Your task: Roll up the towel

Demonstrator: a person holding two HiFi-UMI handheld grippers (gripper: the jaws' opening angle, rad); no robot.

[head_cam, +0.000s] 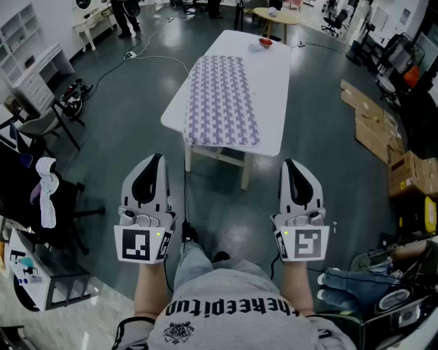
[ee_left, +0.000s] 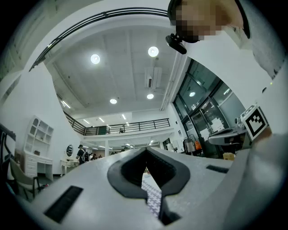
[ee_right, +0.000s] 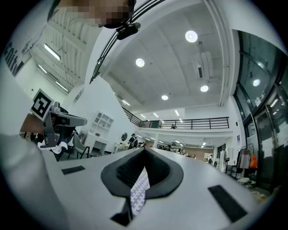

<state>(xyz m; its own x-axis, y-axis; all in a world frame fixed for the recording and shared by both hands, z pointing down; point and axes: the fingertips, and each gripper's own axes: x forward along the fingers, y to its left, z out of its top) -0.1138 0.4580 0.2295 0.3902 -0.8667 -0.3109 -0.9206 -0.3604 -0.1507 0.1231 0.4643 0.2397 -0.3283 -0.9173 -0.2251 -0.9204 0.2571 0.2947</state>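
Observation:
A purple-and-white patterned towel (head_cam: pixel 222 99) lies flat along the left part of the white table (head_cam: pixel 274 89), and its near end hangs slightly over the front edge. My left gripper (head_cam: pixel 156 158) and right gripper (head_cam: pixel 287 163) are held side by side close to my body, well short of the table, tilted a little upward. Both are shut with nothing in them. In the left gripper view the shut jaws (ee_left: pixel 146 150) leave a thin slit, and a strip of towel (ee_left: pixel 153 197) shows through it. The right gripper view shows its gripper (ee_right: pixel 145 149) and the towel (ee_right: pixel 140 188) the same way.
A small red object (head_cam: pixel 265 43) sits at the table's far end. Flattened cardboard and boxes (head_cam: pixel 373 123) lie on the floor to the right. A chair (head_cam: pixel 41 123) and shelving stand to the left, with cables (head_cam: pixel 157 58) running across the floor. A round table (head_cam: pixel 277 15) stands behind.

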